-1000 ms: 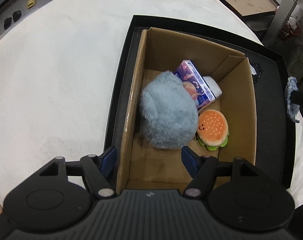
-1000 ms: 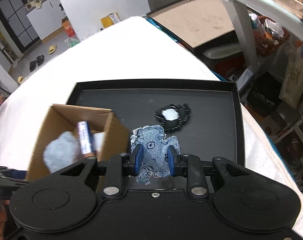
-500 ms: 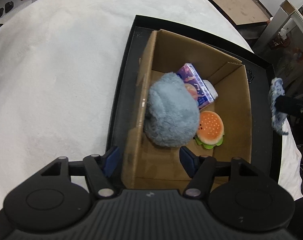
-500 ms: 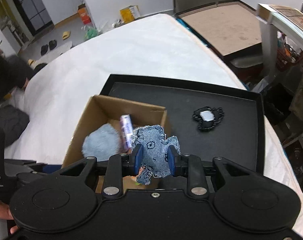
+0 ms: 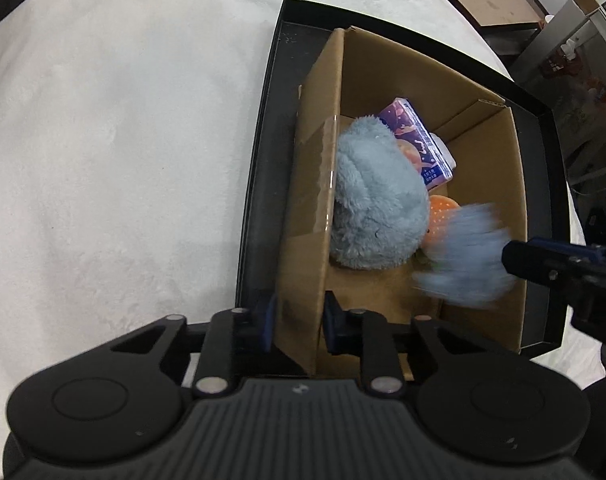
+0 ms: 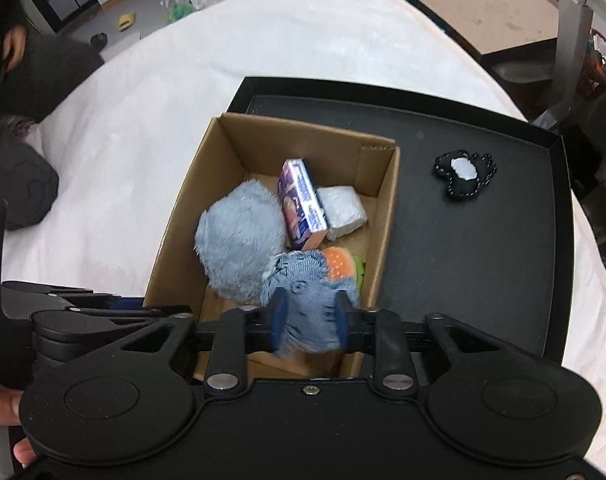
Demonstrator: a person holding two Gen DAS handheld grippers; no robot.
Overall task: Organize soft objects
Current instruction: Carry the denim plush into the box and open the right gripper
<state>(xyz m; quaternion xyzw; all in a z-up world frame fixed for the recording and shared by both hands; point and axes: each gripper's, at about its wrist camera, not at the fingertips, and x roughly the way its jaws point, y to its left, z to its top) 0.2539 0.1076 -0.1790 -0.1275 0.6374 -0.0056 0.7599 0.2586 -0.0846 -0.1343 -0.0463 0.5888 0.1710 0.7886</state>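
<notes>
Over the cardboard box [image 6: 377,200] on the black tray [image 6: 503,280], our right gripper [image 6: 310,317] pinches the denim toy [image 6: 303,280] – it hangs above the burger plush [image 6: 341,264]. Our left gripper [image 5: 296,320] is closing with the box's near wall between its 2 fingers [image 5: 331,326], pads against the cardboard. Inside lie the blue fluffy plush [image 5: 375,204] and a purple packet [image 5: 419,148]; a black patch [image 6: 463,176] sits apart on the tray.

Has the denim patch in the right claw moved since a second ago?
Yes. The denim patch went from over the black tray to over the cardboard box.
</notes>
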